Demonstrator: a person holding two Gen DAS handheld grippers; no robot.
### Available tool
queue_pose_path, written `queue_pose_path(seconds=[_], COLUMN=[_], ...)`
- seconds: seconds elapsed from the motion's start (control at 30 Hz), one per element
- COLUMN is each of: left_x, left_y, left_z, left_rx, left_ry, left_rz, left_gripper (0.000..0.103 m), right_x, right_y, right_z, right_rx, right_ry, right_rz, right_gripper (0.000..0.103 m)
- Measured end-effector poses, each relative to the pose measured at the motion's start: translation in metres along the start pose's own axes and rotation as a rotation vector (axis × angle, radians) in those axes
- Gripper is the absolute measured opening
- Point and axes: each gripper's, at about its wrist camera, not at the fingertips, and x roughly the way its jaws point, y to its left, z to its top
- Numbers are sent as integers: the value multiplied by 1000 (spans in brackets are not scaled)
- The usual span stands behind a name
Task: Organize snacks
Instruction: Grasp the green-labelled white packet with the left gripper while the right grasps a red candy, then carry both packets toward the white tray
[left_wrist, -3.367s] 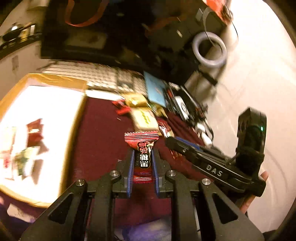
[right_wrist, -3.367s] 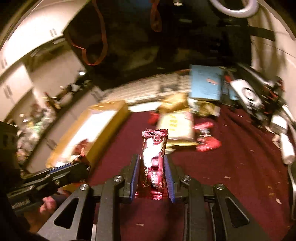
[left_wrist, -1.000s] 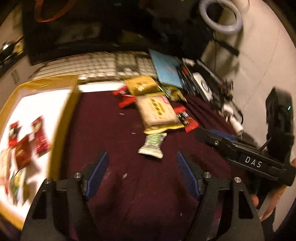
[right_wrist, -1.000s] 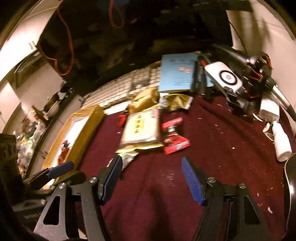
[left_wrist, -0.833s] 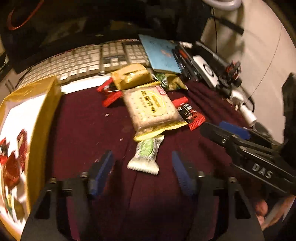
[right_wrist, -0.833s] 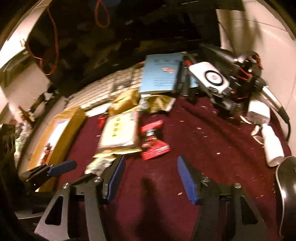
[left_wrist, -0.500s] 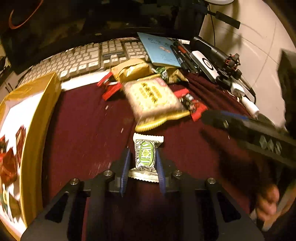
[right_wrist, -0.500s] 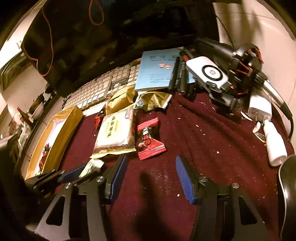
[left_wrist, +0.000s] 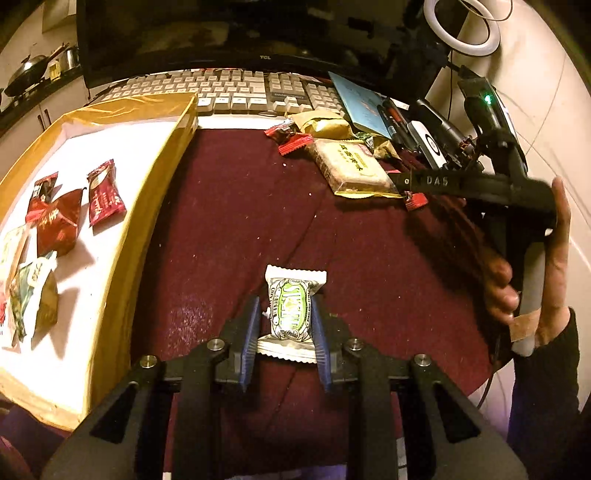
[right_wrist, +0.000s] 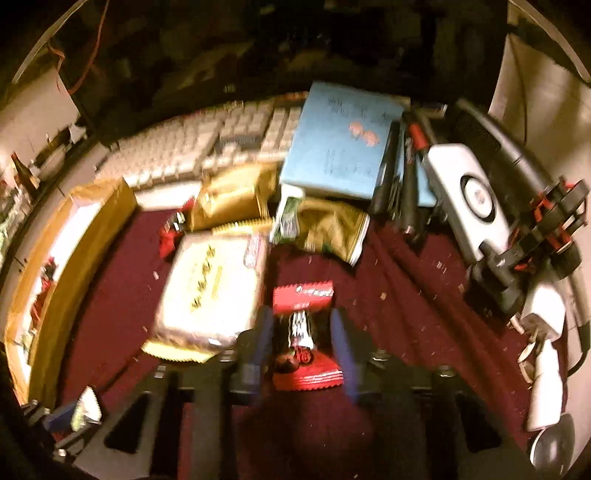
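Now left tongs (left_wrist: 283, 325) pinch crinkly green-white sachet (left_wrist: 291, 312); right tongs (right_wrist: 303, 341), just closing, clamp glossy red wrapper (right_wrist: 303, 295).

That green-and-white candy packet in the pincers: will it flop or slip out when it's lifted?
The green-and-white candy packet looks small and plump, so it is probably light and holds its shape. Its crimped ends may bend a little. The left gripper clamps its middle from both sides. The wrapper looks glossy, so some slipping is possible.
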Motion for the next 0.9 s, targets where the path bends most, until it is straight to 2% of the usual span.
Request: queue_pose_path(seconds=[0.2, 0.37, 0.5, 0.63, 0.77, 0.9], left_x=[-3, -1, 0, -1, -13, -34], left_y=[1, -2, -4, -2, 2, 12], left_z=[-3, -1, 0, -1, -1, 6], left_rx=[1, 9, 21, 5, -19, -63], left_ry=[-2, -4, -8, -12, -37, -80], left_rz=[-5, 16, 31, 30, 16, -5], left_gripper=[25, 25, 25, 25, 25, 25], right_x=[-12, -22, -25, -32, -61, -85], right_y=[6, 11, 15, 3, 3, 25], right_z=[-18, -35, -40, -40, -47, -46], right_rx=[-14, -31, -52, 30, 107, 100], right_ry=[-13, -42, -67, -74, -168, -213], right_rz=[-55, -87, -109, -60, 73, 219], right_gripper=[26, 30, 26, 25, 25, 25])
